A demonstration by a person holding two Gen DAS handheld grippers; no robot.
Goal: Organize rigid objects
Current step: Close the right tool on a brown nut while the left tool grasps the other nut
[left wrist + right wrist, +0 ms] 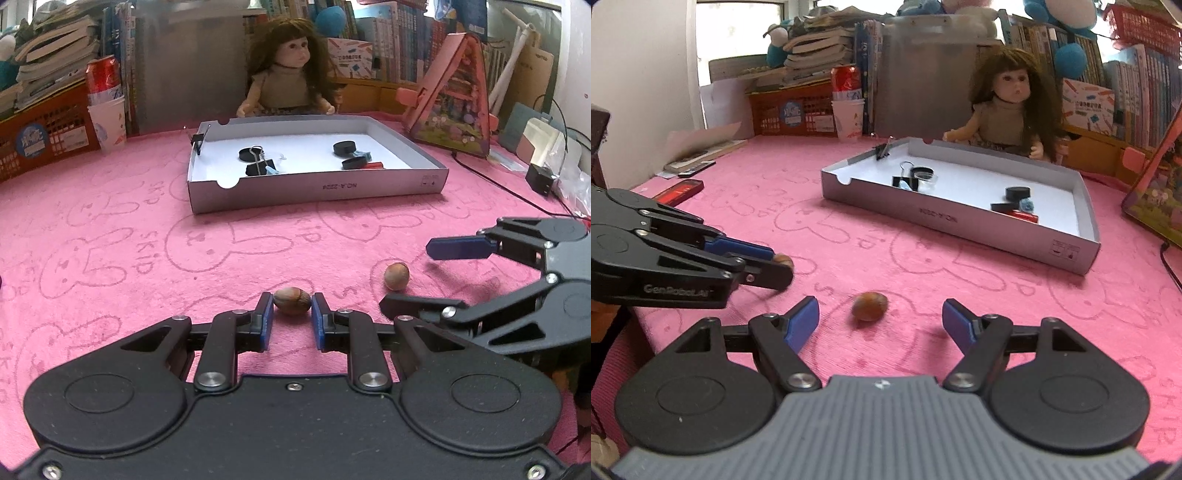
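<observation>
The left hand-held gripper (292,301) is clenched on one nut (291,300) to carry it to the tray (317,184) at 12 o'clock, while the right hand-held gripper (880,319) stands released around the second nut (869,305), ready to close.

Low wrist views, both facing tray (317,182)

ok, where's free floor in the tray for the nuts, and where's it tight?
Bare room in the tray: the middle strip between the binder-clip cluster and the black discs, plus the far side toward the doll. Crowded: both clusters near the front wall. The pink cloth in front of the tray lies bare, down to the nuts at the grippers.
</observation>
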